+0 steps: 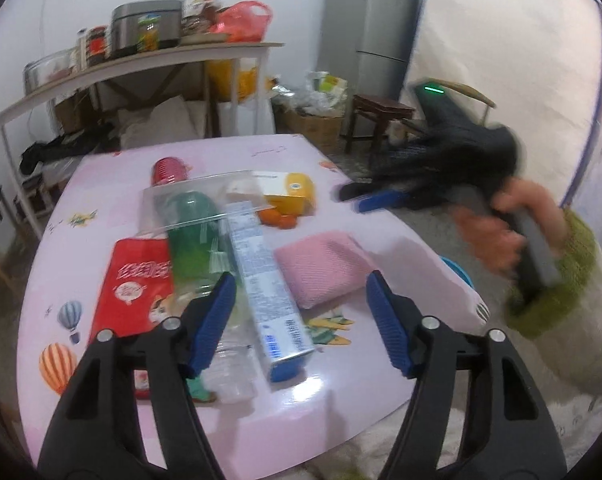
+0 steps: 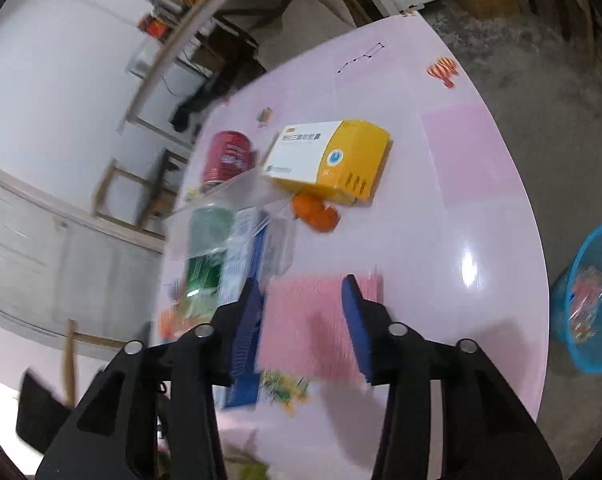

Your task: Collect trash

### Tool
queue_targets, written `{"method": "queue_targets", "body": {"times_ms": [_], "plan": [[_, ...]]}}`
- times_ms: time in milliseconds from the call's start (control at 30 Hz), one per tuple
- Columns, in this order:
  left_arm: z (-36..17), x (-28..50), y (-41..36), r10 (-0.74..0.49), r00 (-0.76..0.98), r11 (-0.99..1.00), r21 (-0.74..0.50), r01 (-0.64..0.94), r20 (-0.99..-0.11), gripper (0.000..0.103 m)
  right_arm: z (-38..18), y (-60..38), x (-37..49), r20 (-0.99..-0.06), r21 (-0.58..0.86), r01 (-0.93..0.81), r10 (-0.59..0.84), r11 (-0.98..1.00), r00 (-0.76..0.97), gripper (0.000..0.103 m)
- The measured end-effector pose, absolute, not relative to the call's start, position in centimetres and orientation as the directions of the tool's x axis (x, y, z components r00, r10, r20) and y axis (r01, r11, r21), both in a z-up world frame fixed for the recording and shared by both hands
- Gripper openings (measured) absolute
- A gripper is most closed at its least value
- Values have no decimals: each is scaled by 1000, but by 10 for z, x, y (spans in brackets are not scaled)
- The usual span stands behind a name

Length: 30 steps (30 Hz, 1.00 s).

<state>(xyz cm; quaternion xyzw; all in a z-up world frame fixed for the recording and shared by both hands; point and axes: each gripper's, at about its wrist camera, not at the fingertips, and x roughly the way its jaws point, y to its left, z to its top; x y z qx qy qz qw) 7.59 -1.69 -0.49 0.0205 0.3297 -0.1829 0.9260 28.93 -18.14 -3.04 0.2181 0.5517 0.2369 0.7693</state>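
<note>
Trash lies on the pink table (image 1: pixel 261 420): a red can (image 1: pixel 169 170), a yellow and white box (image 1: pixel 291 192), orange peel (image 1: pixel 279 218), a green bottle (image 1: pixel 193 236) under a clear plastic tray (image 1: pixel 205 196), a red packet (image 1: pixel 137 284), a crushed clear bottle (image 1: pixel 233 368) and a long white and blue box (image 1: pixel 261 280). A folded pink cloth (image 1: pixel 321 268) lies beside that box. My left gripper (image 1: pixel 303 312) hangs open above the long box, touching nothing. My right gripper (image 2: pixel 303 312) is open above the pink cloth (image 2: pixel 313 320), gripping nothing; it shows blurred at the table's right edge (image 1: pixel 365 198).
A blue bin (image 2: pixel 589 300) holding wrappers stands on the floor by the table's right side. Behind the table are a cluttered shelf (image 1: pixel 141 64), a grey fridge (image 1: pixel 369 28), a dark stool (image 1: pixel 381 108) and a cardboard box of bags (image 1: pixel 317 120).
</note>
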Motion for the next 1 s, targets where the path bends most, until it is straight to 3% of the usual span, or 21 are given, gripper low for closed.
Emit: {"method": "queue_targets", "body": {"times_ms": [300, 433, 833, 1000], "plan": [[-35, 83, -59, -380, 635, 901, -113, 419, -673, 32, -62, -157, 324, -834, 512, -123, 526, 850, 167, 26], [-47, 84, -71, -391, 588, 893, -136, 429, -708, 24, -69, -165, 310, -857, 485, -129, 500, 865, 129, 26], [-66, 75, -70, -396, 527, 883, -154, 443, -752, 19, -52, -195, 216, -845, 506, -152, 523, 849, 109, 26], [-67, 69, -67, -407, 515, 879, -169, 447, -755, 19, -44, -190, 215, -846, 488, -189, 515, 852, 138, 36]]}}
